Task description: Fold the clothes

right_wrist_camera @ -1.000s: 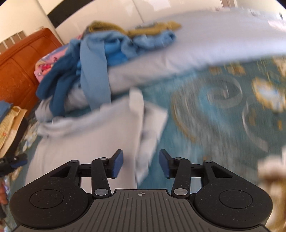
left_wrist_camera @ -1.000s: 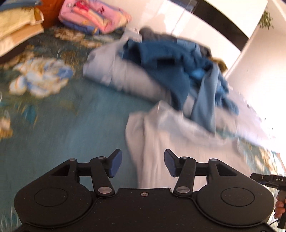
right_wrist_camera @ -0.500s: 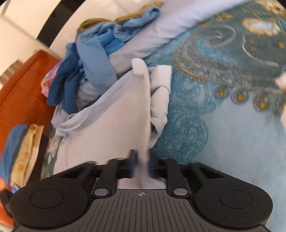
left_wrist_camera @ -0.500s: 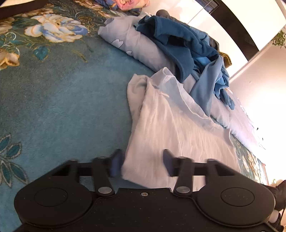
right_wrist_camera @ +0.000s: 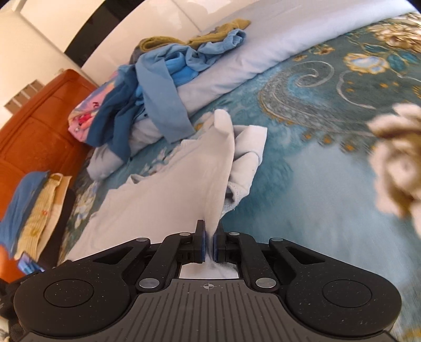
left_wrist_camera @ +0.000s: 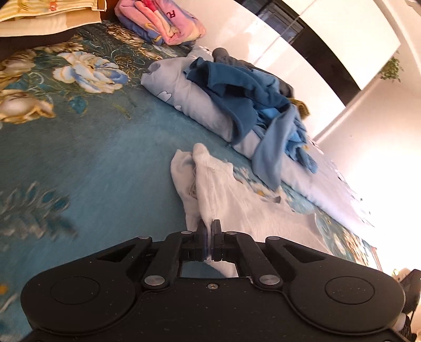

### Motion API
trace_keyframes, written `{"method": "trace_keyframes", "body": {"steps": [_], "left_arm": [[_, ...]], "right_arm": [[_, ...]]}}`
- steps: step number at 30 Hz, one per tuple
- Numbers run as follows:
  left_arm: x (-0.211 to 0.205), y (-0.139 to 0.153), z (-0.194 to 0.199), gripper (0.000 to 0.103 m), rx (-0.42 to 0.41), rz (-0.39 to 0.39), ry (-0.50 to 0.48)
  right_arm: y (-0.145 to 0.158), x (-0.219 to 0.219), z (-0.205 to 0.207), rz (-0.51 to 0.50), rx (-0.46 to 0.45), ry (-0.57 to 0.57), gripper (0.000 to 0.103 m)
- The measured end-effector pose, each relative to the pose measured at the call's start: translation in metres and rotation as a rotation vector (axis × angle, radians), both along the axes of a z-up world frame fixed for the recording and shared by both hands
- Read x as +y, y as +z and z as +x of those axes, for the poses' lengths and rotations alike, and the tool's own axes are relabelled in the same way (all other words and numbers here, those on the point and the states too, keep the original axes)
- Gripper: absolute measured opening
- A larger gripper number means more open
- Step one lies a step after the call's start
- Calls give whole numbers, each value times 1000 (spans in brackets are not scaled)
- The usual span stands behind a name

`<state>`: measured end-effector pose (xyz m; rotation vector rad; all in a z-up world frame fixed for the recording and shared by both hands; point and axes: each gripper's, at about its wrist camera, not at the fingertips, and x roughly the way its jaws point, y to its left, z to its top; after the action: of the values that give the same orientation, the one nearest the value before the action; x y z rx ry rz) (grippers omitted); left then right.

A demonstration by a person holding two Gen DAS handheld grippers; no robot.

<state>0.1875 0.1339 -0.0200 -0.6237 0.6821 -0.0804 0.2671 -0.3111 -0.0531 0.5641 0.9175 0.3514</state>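
A pale white-blue garment (left_wrist_camera: 218, 189) lies spread on the teal floral bedspread (left_wrist_camera: 92, 157), with a sleeve bunched at its far end. My left gripper (left_wrist_camera: 209, 231) is shut on the garment's near hem and lifts it into a ridge. In the right wrist view the same garment (right_wrist_camera: 184, 179) stretches away from me, and my right gripper (right_wrist_camera: 209, 236) is shut on its near edge, pulling it taut and raised. A folded sleeve (right_wrist_camera: 247, 155) lies to its right.
A heap of blue clothes (left_wrist_camera: 252, 105) sits on a pale blue folded quilt (left_wrist_camera: 184, 94) beyond the garment. A pink folded blanket (left_wrist_camera: 163, 23) and a stack of folded items (right_wrist_camera: 39, 200) lie near the orange-brown headboard (right_wrist_camera: 34, 126).
Both grippers went from open above the garment to shut on its near edge. The cloth now rises off the bedspread in a taut ridge at each gripper.
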Motion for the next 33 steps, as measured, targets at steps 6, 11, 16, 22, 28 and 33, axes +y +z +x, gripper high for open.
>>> {"method": "trace_keyframes", "body": {"steps": [6,11,16,22,28,33], "left_arm": [[-7,-11,-66,0,57,20,-74],[-6,-20,-90,0,92,77,-74],[0,-19,-98,1,96,115,-27],[10,0,-73,27,21,173,-34],[-6,10,-10,42,-23,261,-97],[-20,13,39,53,-28,348,-150]], "right_arm": [[3,-21,-64,9,13,-27,4],[-4,-49,-96,19,51,-126,2],[-9,-57,-101,29,48,-148,3],[2,-42,-81,4,-12,-84,4],[19,-11,-29,-72,-89,-3,24],[21,7,14,-150,-117,23,37]]}}
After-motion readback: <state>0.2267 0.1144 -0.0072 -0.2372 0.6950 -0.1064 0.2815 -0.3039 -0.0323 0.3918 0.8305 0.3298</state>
